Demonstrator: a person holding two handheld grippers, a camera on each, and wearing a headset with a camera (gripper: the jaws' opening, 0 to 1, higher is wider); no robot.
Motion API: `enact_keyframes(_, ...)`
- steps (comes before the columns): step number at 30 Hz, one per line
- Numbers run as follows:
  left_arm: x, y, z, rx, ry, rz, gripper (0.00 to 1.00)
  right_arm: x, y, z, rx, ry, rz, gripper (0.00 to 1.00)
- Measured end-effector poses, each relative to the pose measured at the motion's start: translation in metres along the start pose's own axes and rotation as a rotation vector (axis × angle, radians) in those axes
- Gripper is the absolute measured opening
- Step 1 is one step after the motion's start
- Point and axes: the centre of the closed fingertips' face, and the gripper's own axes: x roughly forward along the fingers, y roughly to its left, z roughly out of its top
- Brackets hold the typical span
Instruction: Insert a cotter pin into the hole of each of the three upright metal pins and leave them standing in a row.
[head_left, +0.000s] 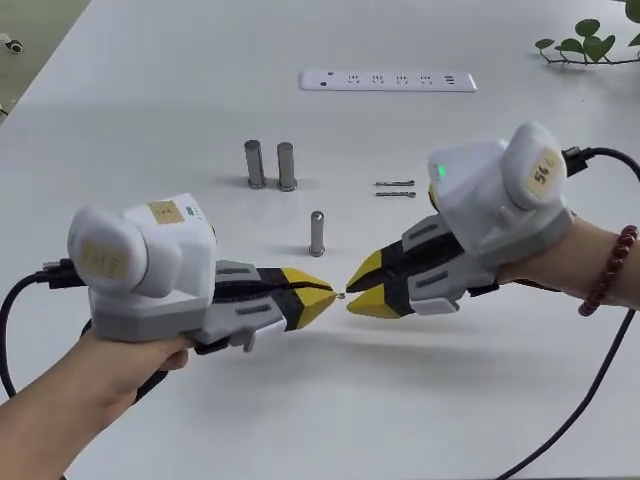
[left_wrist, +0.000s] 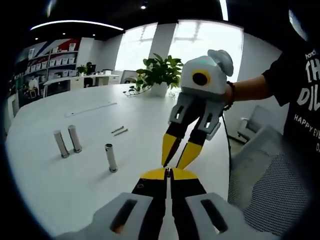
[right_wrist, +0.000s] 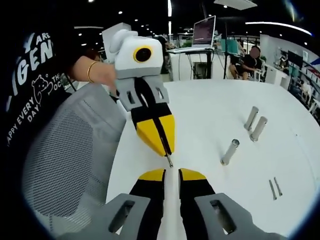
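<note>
Three upright metal pins stand on the white table: two side by side (head_left: 255, 163) (head_left: 287, 166) and a third (head_left: 317, 233) nearer me. My left gripper (head_left: 326, 292) is shut on a small cotter pin (right_wrist: 169, 160), which sticks out of its yellow tips. Facing it tip to tip, my right gripper (head_left: 352, 290) is open, with the pin's end just ahead of its jaws. Both grippers hover in front of the nearest metal pin (left_wrist: 111, 157). Two more cotter pins (head_left: 395, 189) lie flat on the table to the right of the pair.
A white power strip (head_left: 388, 81) lies at the far side of the table. A potted plant (head_left: 590, 45) sits at the back right corner. A grey mesh chair (right_wrist: 65, 165) stands beside the table edge.
</note>
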Motion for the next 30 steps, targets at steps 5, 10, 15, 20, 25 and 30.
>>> enact_keyframes(5,0.002,-0.010,0.000,0.045,0.001,-0.044,0.00,0.000,0.010,0.003,-0.003,-0.007,0.040,0.03)
enact_keyframes(10,0.005,-0.016,0.001,0.066,0.004,-0.064,0.00,0.003,0.016,0.000,-0.028,0.012,0.061,0.00)
enact_keyframes(15,0.005,-0.020,0.001,0.070,0.003,-0.078,0.00,0.003,0.019,0.000,-0.034,0.014,0.070,0.00)
enact_keyframes(20,0.003,-0.021,0.001,0.069,0.003,-0.078,0.00,0.002,0.021,0.001,-0.061,0.019,0.071,0.00)
enact_keyframes(25,0.004,-0.021,-0.001,0.080,0.007,-0.071,0.00,0.003,0.021,-0.002,-0.088,0.048,0.065,0.00)
enact_keyframes(30,0.008,-0.015,-0.003,0.098,0.018,-0.031,0.02,0.004,0.016,-0.005,-0.149,0.099,0.057,0.00)
